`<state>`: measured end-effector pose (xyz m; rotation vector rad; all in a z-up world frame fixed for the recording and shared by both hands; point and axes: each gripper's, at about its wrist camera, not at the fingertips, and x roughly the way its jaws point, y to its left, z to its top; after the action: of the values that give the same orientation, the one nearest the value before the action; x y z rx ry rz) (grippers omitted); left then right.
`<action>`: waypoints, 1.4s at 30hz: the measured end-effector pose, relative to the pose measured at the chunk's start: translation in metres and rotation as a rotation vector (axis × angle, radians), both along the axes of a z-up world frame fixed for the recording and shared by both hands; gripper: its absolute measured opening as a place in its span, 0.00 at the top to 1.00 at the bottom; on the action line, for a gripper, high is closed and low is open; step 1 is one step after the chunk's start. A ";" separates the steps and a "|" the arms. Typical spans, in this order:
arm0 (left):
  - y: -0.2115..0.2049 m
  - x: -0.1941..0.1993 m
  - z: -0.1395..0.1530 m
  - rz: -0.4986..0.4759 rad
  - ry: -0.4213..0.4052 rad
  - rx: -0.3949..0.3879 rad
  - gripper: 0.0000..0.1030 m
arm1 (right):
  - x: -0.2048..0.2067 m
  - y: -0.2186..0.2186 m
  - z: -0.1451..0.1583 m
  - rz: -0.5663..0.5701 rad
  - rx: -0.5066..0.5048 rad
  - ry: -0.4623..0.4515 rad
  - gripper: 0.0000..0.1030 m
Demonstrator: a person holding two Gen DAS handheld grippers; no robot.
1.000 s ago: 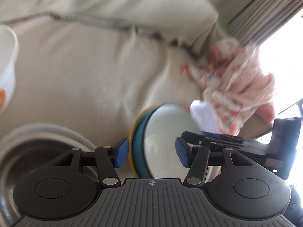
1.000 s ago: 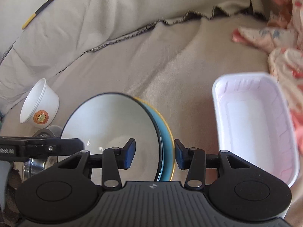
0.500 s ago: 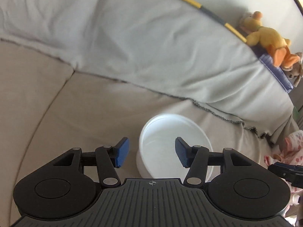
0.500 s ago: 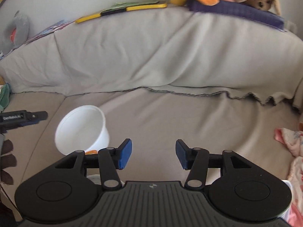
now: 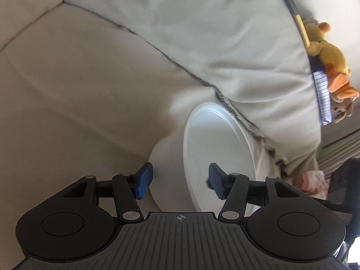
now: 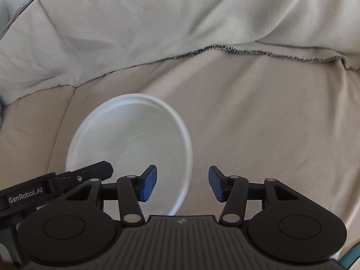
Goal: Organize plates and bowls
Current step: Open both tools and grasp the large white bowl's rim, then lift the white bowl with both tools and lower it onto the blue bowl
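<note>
A: White bowl (image 5: pixel 216 157) sits on the sofa (image 5: pixel 78 94) seat, below the backrest throw. Left gripper (image 5: pixel 180 181) has just opened wider; its rim lies between the pads, no contact seen.

B: Right gripper (image 6: pixel 182 185)?

A: Apart, empty, the near rim between its pads too. It has just closed a little.

B: Advice?

A: Likely a rim pinch: one pad inside, one outside, seat deep, close gently. Thin wall may flex.

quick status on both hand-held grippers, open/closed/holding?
Left hand-held gripper: open, jaws just widened; straddles the white bowl rim, pads not pressing.
Right hand-held gripper: open, holding nothing; bowl rim lies between its jaws.
</note>
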<state>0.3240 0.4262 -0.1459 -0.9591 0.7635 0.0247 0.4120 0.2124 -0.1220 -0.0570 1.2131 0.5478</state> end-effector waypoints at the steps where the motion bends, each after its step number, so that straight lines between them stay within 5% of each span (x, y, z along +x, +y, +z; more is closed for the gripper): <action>1: -0.002 0.001 0.002 -0.001 -0.004 0.005 0.38 | -0.001 0.002 -0.002 -0.003 -0.017 -0.004 0.53; 11: -0.023 0.006 0.016 -0.037 -0.003 0.070 0.39 | -0.007 -0.024 0.022 0.069 -0.011 -0.072 0.74; 14: -0.028 0.011 0.006 -0.022 0.089 0.067 0.54 | -0.015 -0.024 0.026 0.127 -0.075 -0.108 0.80; 17: -0.033 0.012 0.000 -0.012 0.135 0.098 0.73 | -0.018 -0.029 0.023 0.135 -0.092 -0.111 0.79; 22: -0.034 0.010 0.005 -0.040 0.073 0.078 0.63 | -0.004 -0.047 0.016 0.043 -0.040 -0.074 0.79; 26: -0.039 0.015 0.003 -0.010 0.079 0.156 0.74 | 0.006 -0.052 0.006 0.000 -0.034 -0.037 0.79; 31: -0.036 0.016 -0.003 -0.010 0.130 0.128 0.81 | 0.015 -0.056 -0.009 -0.027 -0.007 0.006 0.79; 37: -0.037 0.019 0.003 -0.041 0.120 0.109 0.76 | 0.020 -0.056 -0.022 -0.027 -0.004 0.019 0.79; 40: -0.041 0.019 0.011 -0.066 0.086 0.103 0.58 | 0.018 -0.056 -0.026 -0.009 0.003 0.039 0.79; 42: -0.042 0.017 0.016 -0.083 0.039 0.079 0.37 | 0.016 -0.057 -0.027 0.000 0.006 0.046 0.78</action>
<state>0.3411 0.3847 -0.1300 -0.8536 0.8321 0.0008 0.4282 0.1555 -0.1491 -0.0392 1.2565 0.5553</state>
